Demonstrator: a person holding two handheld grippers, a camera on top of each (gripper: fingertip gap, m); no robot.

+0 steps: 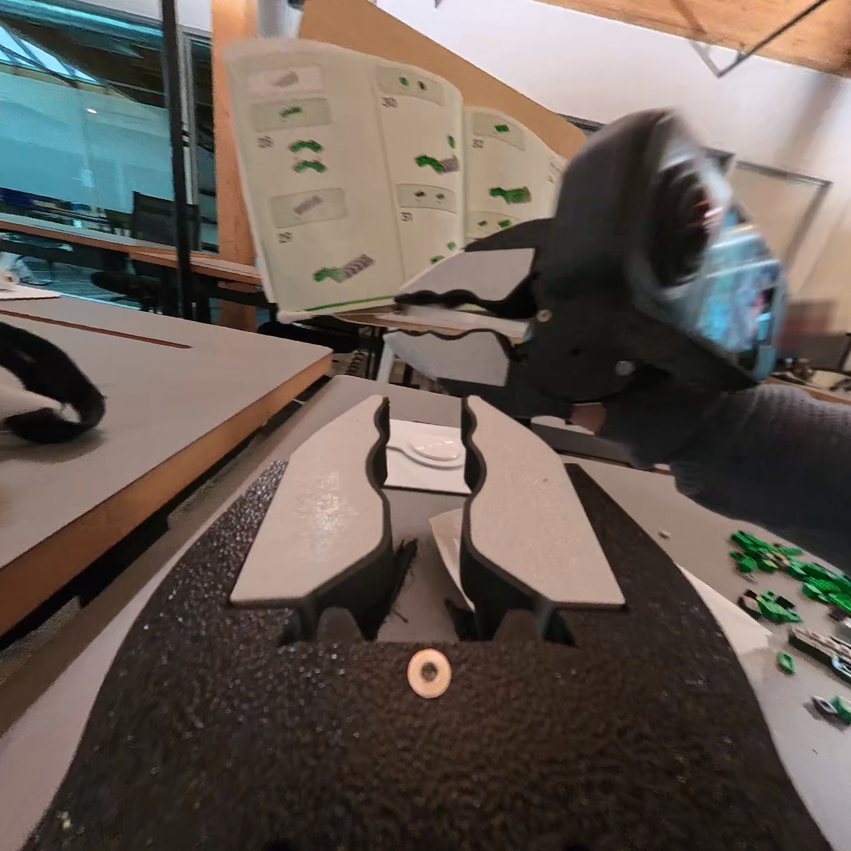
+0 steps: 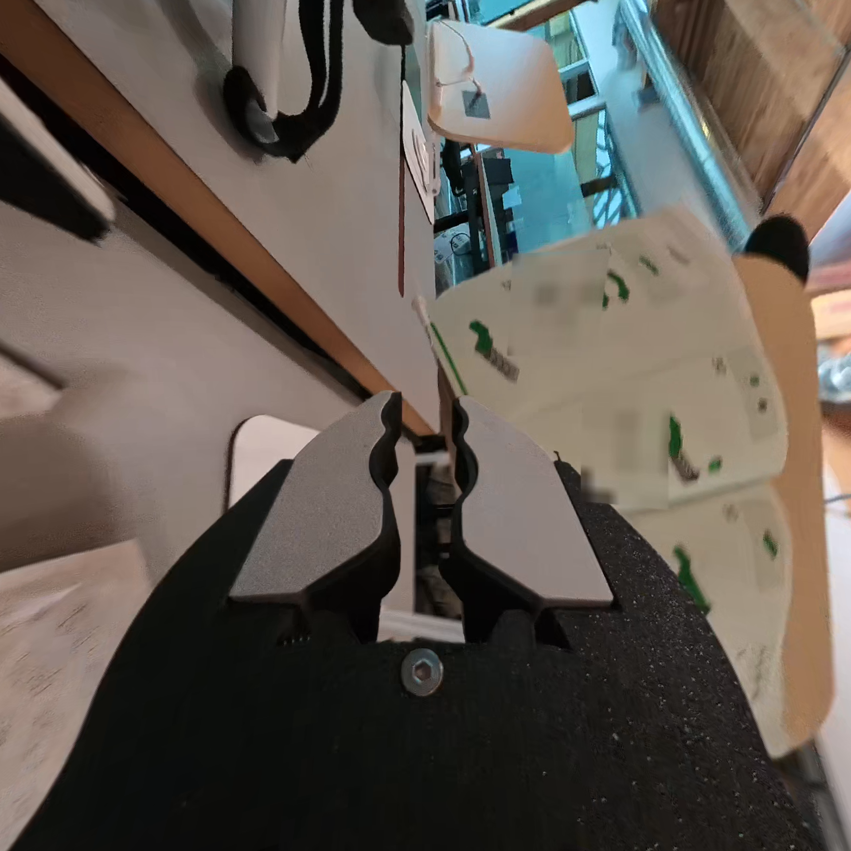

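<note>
Right gripper (image 1: 410, 301) at frame centre-right, pinching bottom edge of open instruction booklet (image 1: 340, 175), pages fanned upward. Booklet thin paper: light, floppy, tear-prone; grip near spine fold judged firmest. Left gripper (image 1: 426, 428) parted, empty, above grey table (image 1: 184, 382); green bricks (image 1: 792, 580) lower right.

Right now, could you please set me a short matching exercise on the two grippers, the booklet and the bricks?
Things:
1. left gripper
2. right gripper
3. instruction booklet
4. green bricks

States:
A. scattered on the grey table
B. open, holding nothing
C. lifted in the air, pages fanned
D. shut on the booklet's lower edge

Pairs: 1-B, 2-D, 3-C, 4-A
</note>
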